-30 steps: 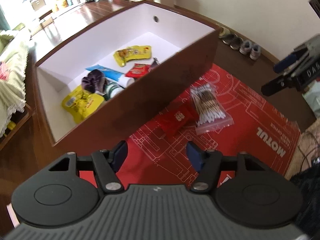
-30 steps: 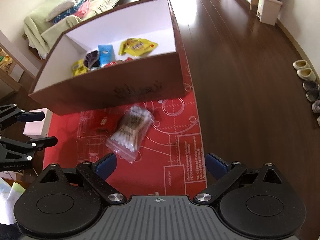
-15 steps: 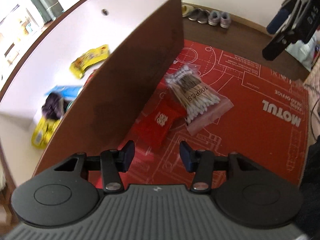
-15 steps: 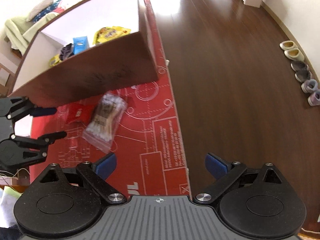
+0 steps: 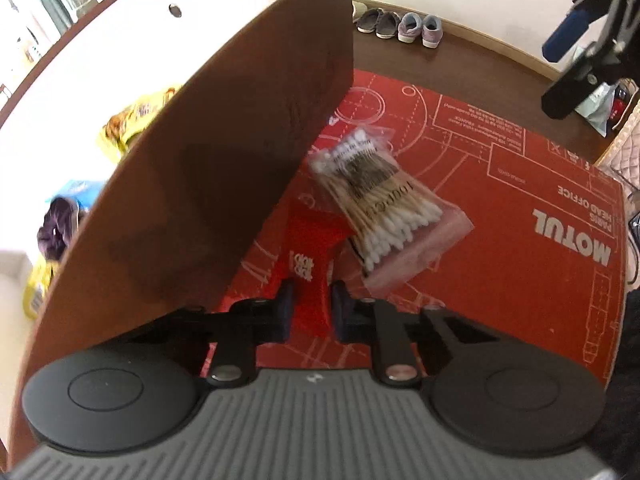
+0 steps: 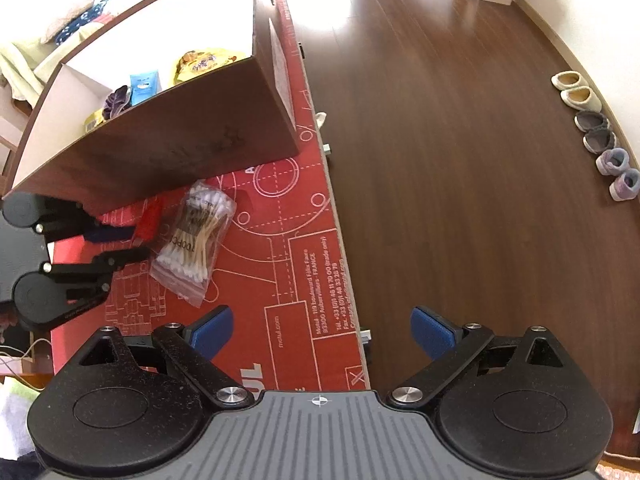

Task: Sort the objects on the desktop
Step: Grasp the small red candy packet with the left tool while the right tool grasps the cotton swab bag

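A red printed mat [image 6: 280, 264] covers the worktop beside a brown box [image 5: 240, 160] holding sorted packets. The left gripper [image 5: 311, 312] straddles the red packet [image 5: 310, 256], jaws nearly clenched on it, apparently for lifting. The right gripper [image 6: 322, 332] hovers released near the cotton-swab bag [image 6: 196, 240].

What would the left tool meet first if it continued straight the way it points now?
The red packet: it already lies between the fingers of the left tool. Beyond it, probably the bag of cotton swabs.
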